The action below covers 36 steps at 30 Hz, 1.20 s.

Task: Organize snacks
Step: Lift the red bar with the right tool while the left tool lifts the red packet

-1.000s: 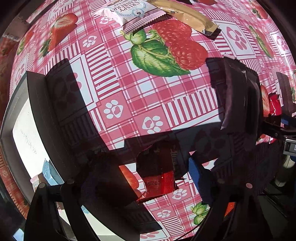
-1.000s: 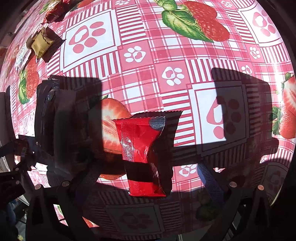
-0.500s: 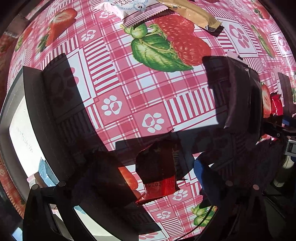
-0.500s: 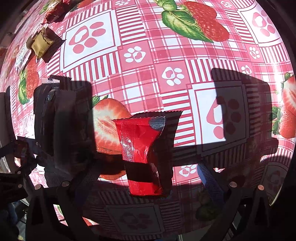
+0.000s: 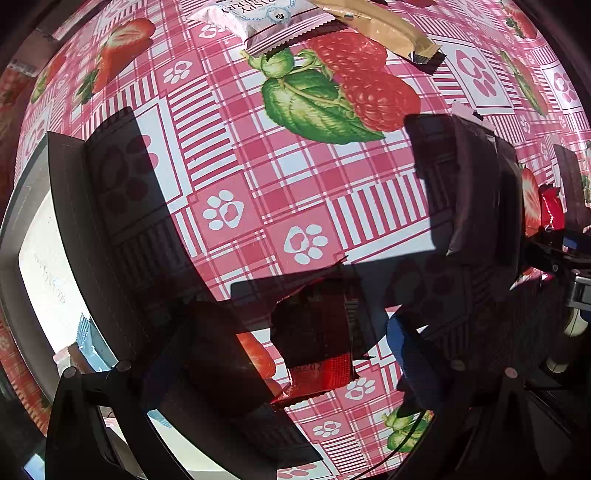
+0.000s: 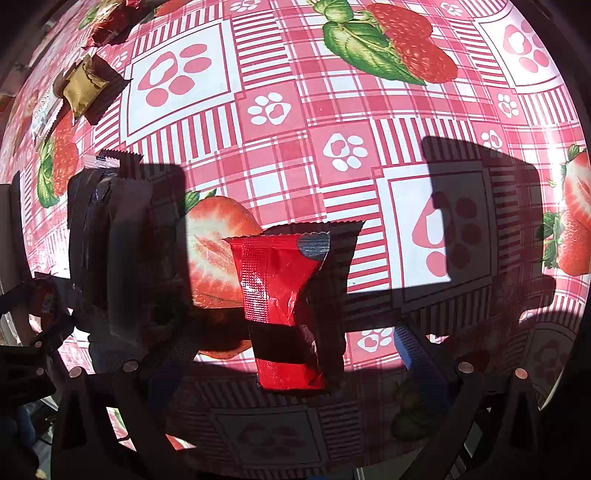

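My left gripper point(image 5: 306, 354) points straight down at the tablecloth, jaws open wide. A red snack packet point(image 5: 317, 347) lies between its fingers, mostly in shadow and touched by neither pad. In the right wrist view another red packet point(image 6: 277, 291) lies lengthwise between the fingers of my right gripper point(image 6: 291, 332). Those fingers stand well apart from it on both sides. A dark packet point(image 5: 480, 184) lies between the two grippers, also visible as the dark packet point(image 6: 110, 240) left of the right gripper.
A dark-walled box point(image 5: 74, 221) with a white floor sits left of the left gripper and holds a blue packet point(image 5: 86, 343). A white berry packet point(image 5: 258, 18) and a tan bar point(image 5: 380, 26) lie farther off. A gold-brown sweet point(image 6: 83, 88) lies far left.
The left jaws have spread a little wider around their red packet, which stays on the cloth. The left gripper's shadow slid slightly left off the printed strawberry. The right gripper and its packet have not moved.
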Motion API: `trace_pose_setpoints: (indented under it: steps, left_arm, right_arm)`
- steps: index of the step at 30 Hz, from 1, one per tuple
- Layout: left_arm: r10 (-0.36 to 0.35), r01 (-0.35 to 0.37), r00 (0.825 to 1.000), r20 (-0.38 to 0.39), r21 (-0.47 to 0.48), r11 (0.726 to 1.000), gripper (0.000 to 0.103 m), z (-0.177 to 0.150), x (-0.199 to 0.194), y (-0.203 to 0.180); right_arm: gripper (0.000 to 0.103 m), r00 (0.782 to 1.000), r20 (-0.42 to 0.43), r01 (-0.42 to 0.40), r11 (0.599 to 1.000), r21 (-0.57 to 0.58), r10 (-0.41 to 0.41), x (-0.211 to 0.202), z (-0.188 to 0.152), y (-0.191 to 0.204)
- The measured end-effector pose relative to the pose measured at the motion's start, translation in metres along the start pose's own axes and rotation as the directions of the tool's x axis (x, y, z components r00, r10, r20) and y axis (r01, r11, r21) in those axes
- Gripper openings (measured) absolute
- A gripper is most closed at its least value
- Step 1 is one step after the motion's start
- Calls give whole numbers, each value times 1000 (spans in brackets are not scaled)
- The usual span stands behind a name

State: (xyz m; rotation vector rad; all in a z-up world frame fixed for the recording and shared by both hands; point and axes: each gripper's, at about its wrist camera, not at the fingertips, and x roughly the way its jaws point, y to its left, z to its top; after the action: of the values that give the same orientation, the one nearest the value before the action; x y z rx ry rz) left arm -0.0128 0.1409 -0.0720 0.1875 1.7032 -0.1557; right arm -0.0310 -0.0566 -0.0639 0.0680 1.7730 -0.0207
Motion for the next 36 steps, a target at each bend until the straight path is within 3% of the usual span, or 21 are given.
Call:
trace_pose_setpoints:
  steps: [36]
  left_arm:
    - [0, 0, 1000, 6, -3, 1000, 103, -2, -1, 1]
  right_arm:
    - [103, 1000, 7, 1, 1000, -2, -1, -1, -1, 0]
